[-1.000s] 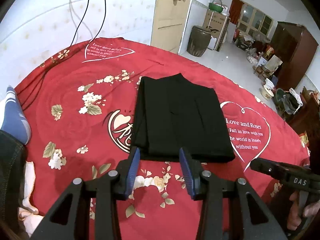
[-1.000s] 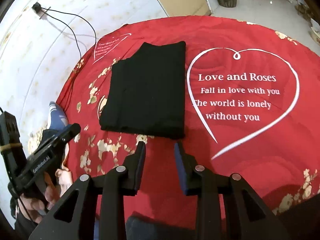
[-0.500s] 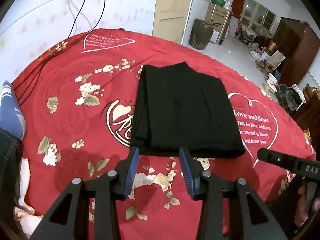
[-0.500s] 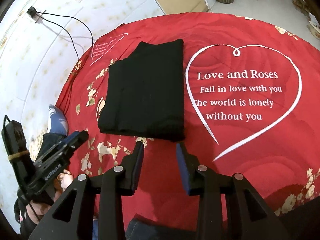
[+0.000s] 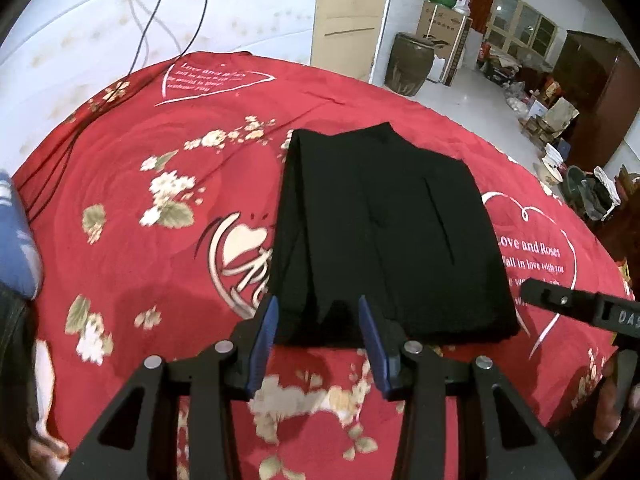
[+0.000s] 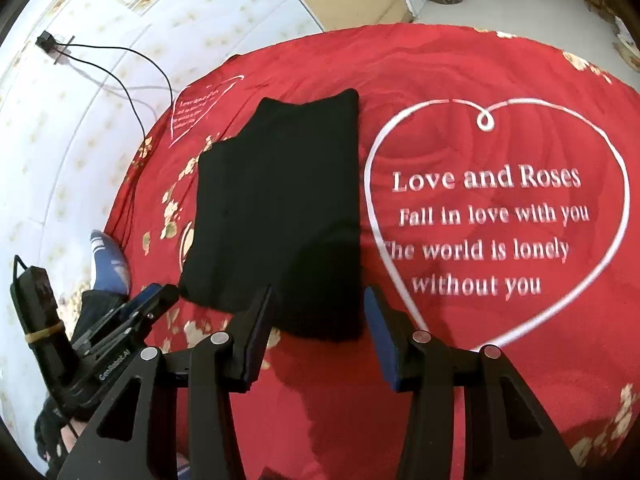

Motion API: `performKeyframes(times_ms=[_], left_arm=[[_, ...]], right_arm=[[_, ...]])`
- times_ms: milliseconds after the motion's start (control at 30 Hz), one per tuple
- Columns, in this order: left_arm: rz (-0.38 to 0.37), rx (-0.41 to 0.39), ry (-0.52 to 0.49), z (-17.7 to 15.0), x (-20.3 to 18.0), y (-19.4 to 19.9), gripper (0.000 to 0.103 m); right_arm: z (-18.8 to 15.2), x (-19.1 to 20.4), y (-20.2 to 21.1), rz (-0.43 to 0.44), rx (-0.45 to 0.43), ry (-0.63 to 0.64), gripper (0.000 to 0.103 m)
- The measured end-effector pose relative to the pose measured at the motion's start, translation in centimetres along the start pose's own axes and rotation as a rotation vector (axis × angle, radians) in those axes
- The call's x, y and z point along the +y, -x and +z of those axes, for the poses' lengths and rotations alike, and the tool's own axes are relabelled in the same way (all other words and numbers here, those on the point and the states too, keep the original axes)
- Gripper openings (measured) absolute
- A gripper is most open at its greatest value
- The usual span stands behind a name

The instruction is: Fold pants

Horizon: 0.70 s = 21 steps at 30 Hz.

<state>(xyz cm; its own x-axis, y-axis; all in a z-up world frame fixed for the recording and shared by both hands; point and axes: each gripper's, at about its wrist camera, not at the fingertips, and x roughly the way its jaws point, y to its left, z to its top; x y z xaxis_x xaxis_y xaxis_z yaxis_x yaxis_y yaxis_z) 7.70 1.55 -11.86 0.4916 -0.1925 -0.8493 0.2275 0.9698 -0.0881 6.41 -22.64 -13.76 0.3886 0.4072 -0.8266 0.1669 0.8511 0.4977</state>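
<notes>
Black pants (image 5: 384, 232) lie folded into a rectangle on a red bedspread (image 5: 160, 184); they also show in the right wrist view (image 6: 280, 208). My left gripper (image 5: 318, 312) is open, its tips over the pants' near left edge. My right gripper (image 6: 318, 300) is open, its tips over the pants' near right corner. Neither holds cloth. The right gripper's body shows at the right of the left wrist view (image 5: 584, 312); the left gripper's body shows at the lower left of the right wrist view (image 6: 108, 336).
The bedspread carries a white heart with text (image 6: 488, 220) right of the pants. A white wall with black cables (image 5: 176, 12) backs the bed. A blue-and-white cloth (image 5: 16, 240) lies at the left. Furniture and a jar (image 5: 412, 64) stand beyond.
Both grippers have moved forward to the pants' near edge. The right gripper's jaws have opened wider. The pants have not moved.
</notes>
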Motion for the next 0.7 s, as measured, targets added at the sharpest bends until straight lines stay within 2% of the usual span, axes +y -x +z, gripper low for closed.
performKeyframes(times_ms=[300,400,500,633,700], left_arm=[[-0.044,-0.017,0.013,4.3,1.0,-3.6,0.044],[-0.027,0.008,-0.021,5.0,0.7,-5.2,0.035],[-0.013,0.001,-0.052,5.1,0.5,-6.0,0.035],[0.024,-0.011,-0.022,6.2,1.8,-5.8,0.035],[-0.017,-0.004,0.033,6.2,3.0,-5.2,0.035]], right_arm=[[2.1,-0.6,-2.3,-0.016,-0.003,-0.011,0.047],[2.5,-0.7,-3.3,-0.018,0.008,-0.012,0.047],[2.4,-0.6,-4.5,-0.016,0.038,-0.005,0.047],[3.0,-0.1,-4.2,-0.039,0.012,0.029,0.047],[3.5,-0.3,-3.9,-0.035,-0.005,0.016,0.047]])
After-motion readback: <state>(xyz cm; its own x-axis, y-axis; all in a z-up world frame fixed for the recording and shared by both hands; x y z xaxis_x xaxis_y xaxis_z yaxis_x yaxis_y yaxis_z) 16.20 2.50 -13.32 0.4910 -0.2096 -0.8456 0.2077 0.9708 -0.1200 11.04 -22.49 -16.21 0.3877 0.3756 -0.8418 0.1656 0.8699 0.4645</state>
